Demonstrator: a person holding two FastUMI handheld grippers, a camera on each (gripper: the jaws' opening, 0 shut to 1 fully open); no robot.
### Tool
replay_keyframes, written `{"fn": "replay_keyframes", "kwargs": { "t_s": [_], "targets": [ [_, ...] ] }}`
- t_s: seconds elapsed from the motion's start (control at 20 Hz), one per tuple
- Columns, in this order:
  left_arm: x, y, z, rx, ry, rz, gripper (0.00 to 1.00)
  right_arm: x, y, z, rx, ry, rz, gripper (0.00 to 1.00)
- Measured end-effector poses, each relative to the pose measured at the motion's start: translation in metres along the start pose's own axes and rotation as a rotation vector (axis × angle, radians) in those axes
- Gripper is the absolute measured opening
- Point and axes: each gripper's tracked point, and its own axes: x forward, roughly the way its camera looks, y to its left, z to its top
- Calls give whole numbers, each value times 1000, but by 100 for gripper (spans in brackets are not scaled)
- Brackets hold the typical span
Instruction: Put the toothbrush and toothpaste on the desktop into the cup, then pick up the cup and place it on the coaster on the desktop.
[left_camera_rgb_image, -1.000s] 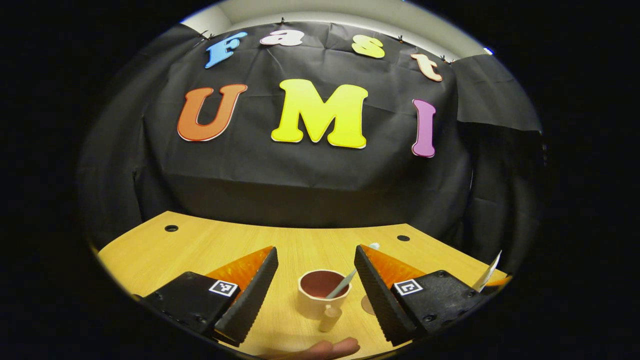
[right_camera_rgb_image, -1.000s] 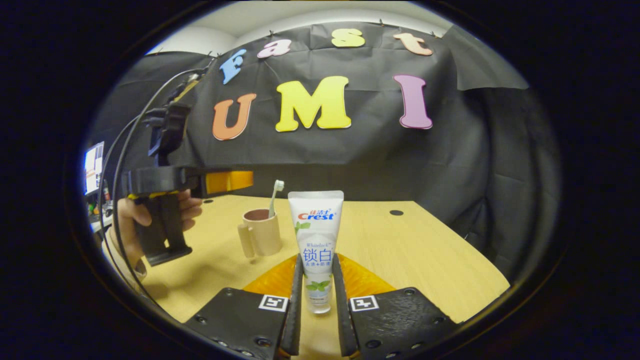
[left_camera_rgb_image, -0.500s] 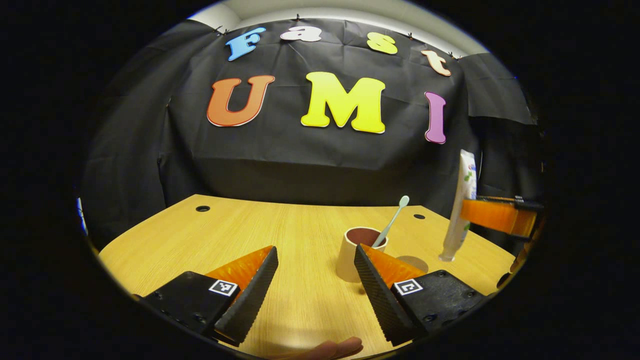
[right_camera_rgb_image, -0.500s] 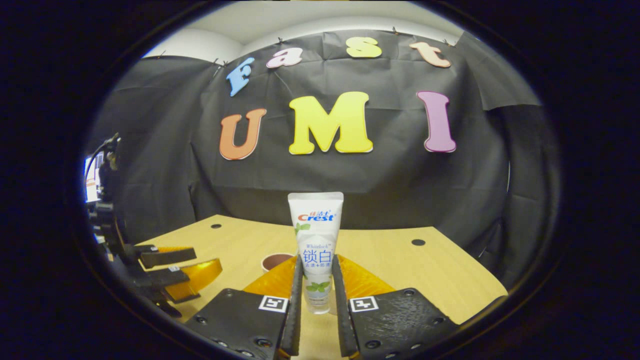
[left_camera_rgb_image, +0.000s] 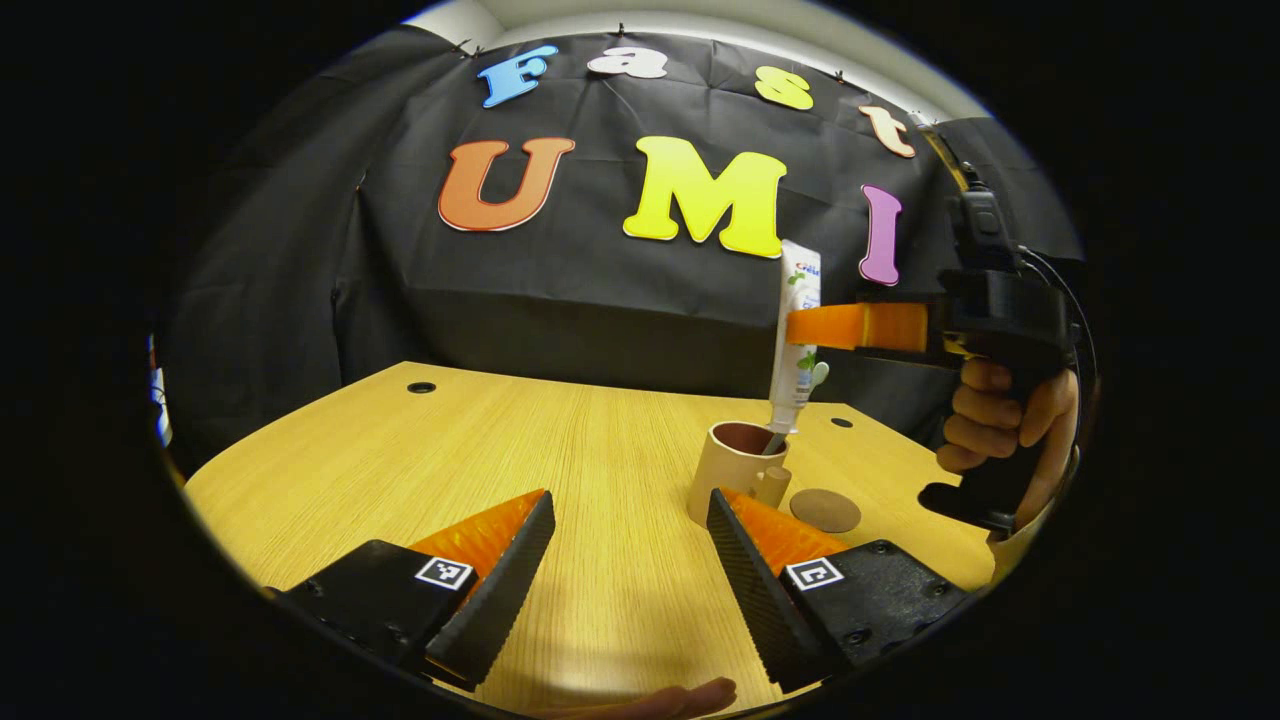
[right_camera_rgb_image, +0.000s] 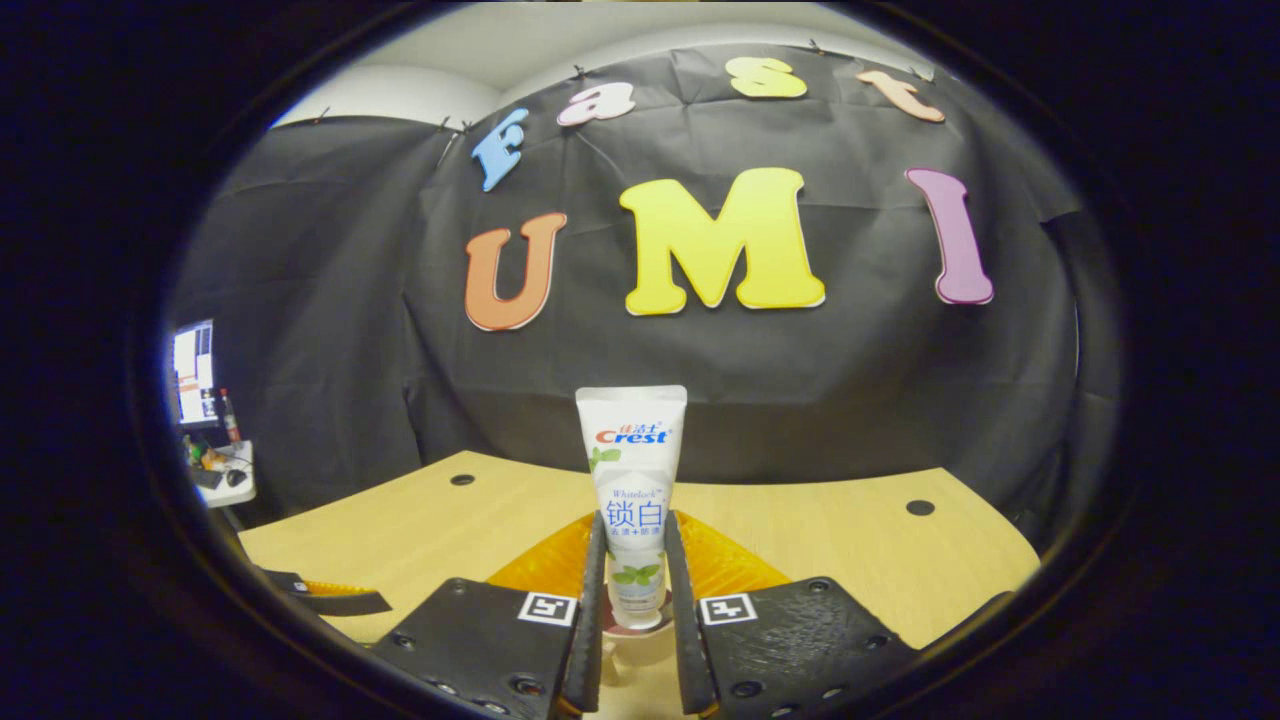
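Black cloth hangs behind a pale wooden bench (left_camera_rgb_image: 560, 470) that fills the lower half of both views.

In the left gripper view, the left gripper (left_camera_rgb_image: 628, 560) sits at the bottom of the frame with its two fingers spread wide apart and nothing between them, low over the bench. A fingertip of the person's hand (left_camera_rgb_image: 690, 696) peeks in at the very bottom edge. Right of centre stands the cup (left_camera_rgb_image: 733, 472), beige with a dark inside and a small handle facing the camera. The toothbrush (left_camera_rgb_image: 815, 378) leans in it, mostly hidden behind the tube, with its head showing just to the tube's right. Beside the cup, toward the lower right, lies the round brown coaster (left_camera_rgb_image: 825, 510) (flat on the bench, apart from the cup).

At the right of that frame a hand (left_camera_rgb_image: 1005, 420) grips the handle of the right gripper (left_camera_rgb_image: 800, 328), held level above the bench and reaching toward the left of the frame. It holds the toothpaste (left_camera_rgb_image: 797, 335) upright, cap end down, the cap at the cup's rim; whether it touches cannot be told.

The right gripper view looks along the right gripper (right_camera_rgb_image: 635, 575), whose fingers are clamped on both sides of the toothpaste (right_camera_rgb_image: 632, 490) low on the tube. Below the cap a sliver of the cup (right_camera_rgb_image: 630, 640) shows. At the lower left edge, part of the left gripper (right_camera_rgb_image: 325, 600) pokes in.
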Motion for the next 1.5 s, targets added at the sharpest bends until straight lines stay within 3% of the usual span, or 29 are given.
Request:
{"fn": "replay_keyframes", "kwargs": {
  "t_s": [0.35, 0.5, 0.6, 0.75, 0.85, 0.95, 1.05, 1.3, 1.5],
  "targets": [
    [-1, -2, -5, -4, 17, -21, 98, 19, 0, -11, 3, 16, -4, 32],
    [-1, -1, -7, -6, 26, -13, 98, 11, 2, -9, 9, 6, 18, 39],
    [-2, -3, -8, 6, 28, -10, 98, -1, 4, -7, 12, -5, 29, 48],
    [-5, -6, -11, 25, 27, -4, 97, -21, 2, -1, 1, -26, 26, 71],
    [-12, -12, -9, 30, 24, -5, 97, -37, 0, 4, 9, -41, 31, 81],
    [-13, -15, -4, 31, 18, -4, 97, -57, -5, 8, 7, -53, 30, 84],
    [-11, -23, 4, 26, 12, -4, 97, -79, -15, 15, -6, -73, 11, 95],
    [-5, -46, 29, 37, 11, -15, 97, -141, -38, 24, -32, -136, -28, 94],
    [14, -65, 38, 10, 98, -45, 97, -183, -58, 17, -60, -183, -81, 94]
  ]
}}
